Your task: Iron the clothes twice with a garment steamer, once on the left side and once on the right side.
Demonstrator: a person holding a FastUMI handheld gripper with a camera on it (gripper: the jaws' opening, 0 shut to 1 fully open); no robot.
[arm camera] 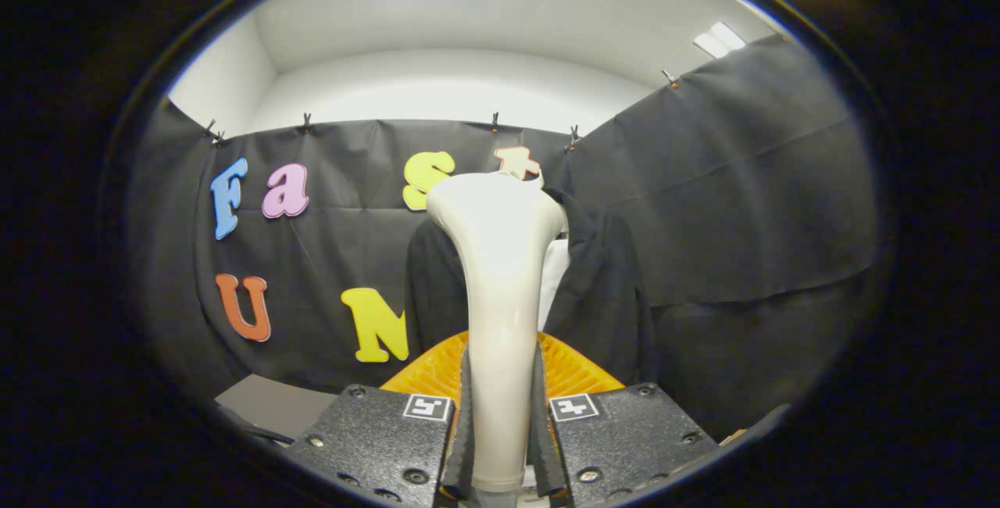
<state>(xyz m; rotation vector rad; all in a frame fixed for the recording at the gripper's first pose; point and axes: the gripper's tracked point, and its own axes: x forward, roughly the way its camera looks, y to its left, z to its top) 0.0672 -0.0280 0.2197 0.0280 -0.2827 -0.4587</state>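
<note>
My gripper point(501, 414) is shut on the handle of a cream-white garment steamer point(500, 273), which stands upright between the fingers point(465, 422). Its wide head rises well above them. Beyond the steamer hangs a black jacket point(601, 281) with a white shirt front showing at its opening, against the booth's black cloth wall. The steamer's head hides most of the jacket's middle; the jacket's left part point(430, 281) and right part show on either side. I cannot tell whether the head touches the cloth.
An orange ribbed object point(574, 371) lies just ahead of the fingers, behind the steamer handle. A grey surface point(273, 406) lies low to the left of the fingers. Black cloth walls close the space at the back and on the right.
</note>
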